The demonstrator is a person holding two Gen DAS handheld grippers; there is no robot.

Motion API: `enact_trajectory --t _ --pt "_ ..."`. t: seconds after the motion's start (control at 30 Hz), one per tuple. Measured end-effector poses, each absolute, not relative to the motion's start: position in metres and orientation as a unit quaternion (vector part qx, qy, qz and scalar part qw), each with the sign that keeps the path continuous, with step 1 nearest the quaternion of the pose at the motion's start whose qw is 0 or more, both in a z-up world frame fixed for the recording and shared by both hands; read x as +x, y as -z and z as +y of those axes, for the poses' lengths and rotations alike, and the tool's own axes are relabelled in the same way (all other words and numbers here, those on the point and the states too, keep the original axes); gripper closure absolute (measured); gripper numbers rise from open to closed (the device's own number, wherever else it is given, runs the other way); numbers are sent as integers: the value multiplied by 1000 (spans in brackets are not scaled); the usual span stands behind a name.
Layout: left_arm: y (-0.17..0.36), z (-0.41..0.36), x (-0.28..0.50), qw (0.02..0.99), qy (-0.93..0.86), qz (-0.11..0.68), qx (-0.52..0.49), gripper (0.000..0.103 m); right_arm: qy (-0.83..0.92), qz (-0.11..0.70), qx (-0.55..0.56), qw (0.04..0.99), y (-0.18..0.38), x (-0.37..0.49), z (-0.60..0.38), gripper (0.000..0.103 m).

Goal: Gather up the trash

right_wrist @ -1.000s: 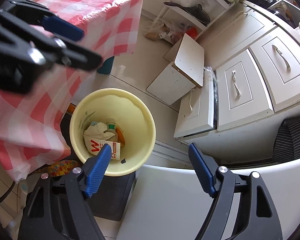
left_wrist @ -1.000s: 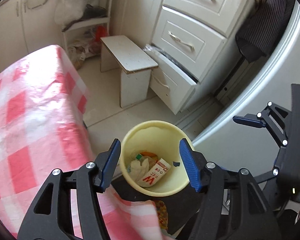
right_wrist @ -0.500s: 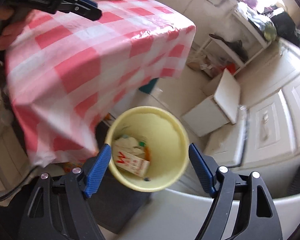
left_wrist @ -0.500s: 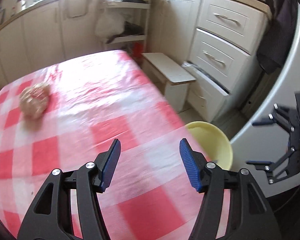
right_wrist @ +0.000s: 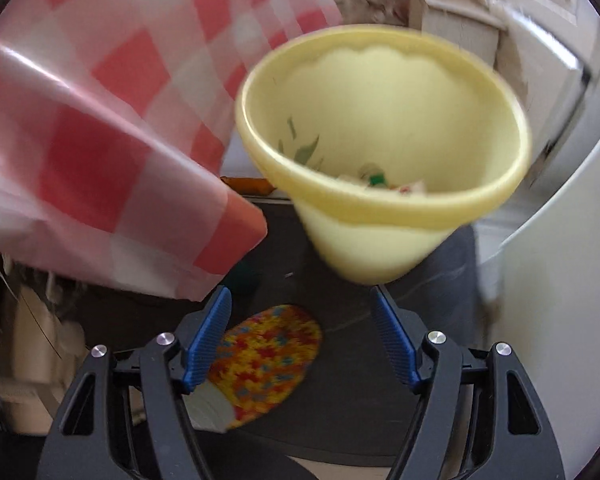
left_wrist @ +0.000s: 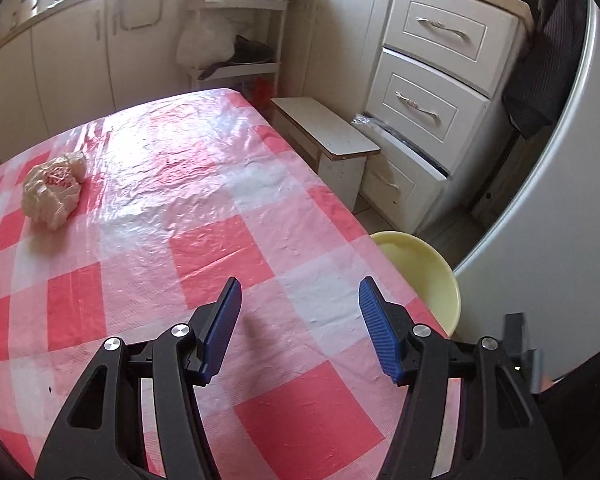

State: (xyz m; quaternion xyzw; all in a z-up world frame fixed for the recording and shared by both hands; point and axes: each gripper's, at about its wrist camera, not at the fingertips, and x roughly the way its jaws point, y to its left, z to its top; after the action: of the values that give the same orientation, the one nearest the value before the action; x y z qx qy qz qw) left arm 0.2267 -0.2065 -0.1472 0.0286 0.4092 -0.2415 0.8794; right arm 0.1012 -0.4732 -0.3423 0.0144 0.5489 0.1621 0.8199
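Observation:
A crumpled plastic bag of trash (left_wrist: 54, 190) lies at the far left of the red-and-white checked table (left_wrist: 204, 208). My left gripper (left_wrist: 298, 328) is open and empty above the table's near part, well short of the bag. The yellow bin (left_wrist: 428, 276) stands on the floor past the table's right edge. In the right wrist view the bin (right_wrist: 384, 152) is close ahead with several scraps (right_wrist: 384, 184) at its bottom. My right gripper (right_wrist: 300, 340) is open and empty, low in front of the bin.
A low white stool (left_wrist: 324, 136) and white drawers (left_wrist: 432, 92) stand beyond the table. A white appliance (left_wrist: 560, 200) rises on the right of the bin. The tablecloth corner (right_wrist: 140, 184) hangs left of the bin. A colourful knitted item (right_wrist: 264, 360) lies on a dark mat.
My left gripper swung up from over the bin to above the table, bringing the bag into view. My right gripper dropped low and now views the bin from the side.

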Motion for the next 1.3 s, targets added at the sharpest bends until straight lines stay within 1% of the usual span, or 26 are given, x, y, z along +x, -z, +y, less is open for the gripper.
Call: enact_trajectory --t 0.13,0.27,0.77,0.97,1.07,1.13,1.23,1.3 --pt "148 -204 226 880 243 407 23 44 -160 557 34 814 362 105 -462 33" --pt "147 -203 224 881 246 404 20 44 -161 561 19 812 369 102 -455 33" --pt "151 -208 228 872 253 419 28 44 -181 550 21 815 379 119 -432 33" --pt "150 -206 227 874 251 416 29 44 -141 558 18 817 374 121 -442 32" --pt "146 -203 219 882 235 406 36 44 -119 558 -12 821 356 120 -450 32" --pt "135 -199 192 892 234 384 54 44 -116 549 -38 827 336 118 -452 32" --pt "121 -193 126 885 273 363 104 44 -125 534 -108 829 295 113 -449 32" --pt "123 -185 86 868 301 373 130 44 -145 519 -164 826 260 109 -442 31"
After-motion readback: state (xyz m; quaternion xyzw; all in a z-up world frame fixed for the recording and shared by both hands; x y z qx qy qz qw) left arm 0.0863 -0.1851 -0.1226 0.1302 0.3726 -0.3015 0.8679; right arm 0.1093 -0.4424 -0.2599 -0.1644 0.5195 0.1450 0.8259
